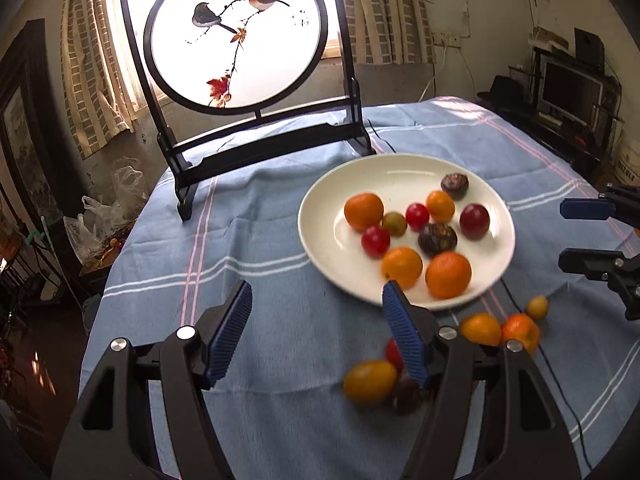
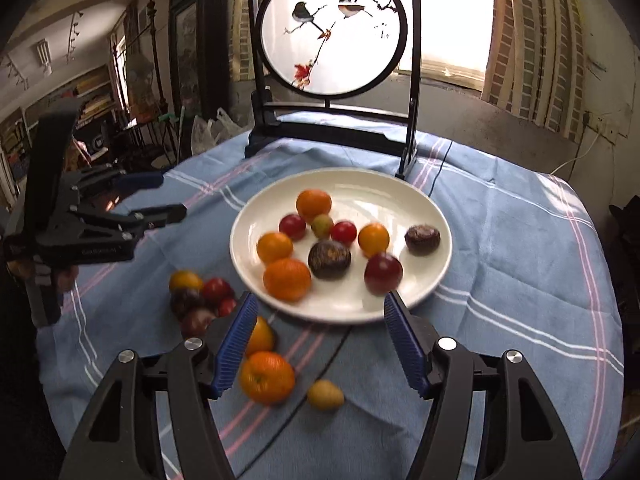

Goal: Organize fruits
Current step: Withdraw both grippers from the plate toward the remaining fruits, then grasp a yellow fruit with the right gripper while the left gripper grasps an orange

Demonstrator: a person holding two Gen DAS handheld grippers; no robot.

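Right wrist view: the white plate (image 2: 434, 216) sits mid-table on the blue striped tablecloth (image 2: 500, 240), in front of the bird-painting screen (image 2: 332, 28). It carries ten pieces: four oranges, three red fruits, one small green one and two dark brown ones, among them an orange (image 2: 287, 279) near the front rim. Fruit remains off the plate: a loose orange (image 2: 267, 376), a small yellow fruit (image 2: 325, 395), and a cluster of red, dark and yellow pieces (image 2: 200, 296) to the left. The right gripper (image 2: 318, 344) is spread wide and holds nothing, hovering over the near fruit. Left wrist view: the left gripper (image 1: 316, 332) is likewise spread and empty, with a yellow fruit (image 1: 370, 382) just beside its right finger. By this evidence the task appears slightly past halfway; about eight pieces await transfer.
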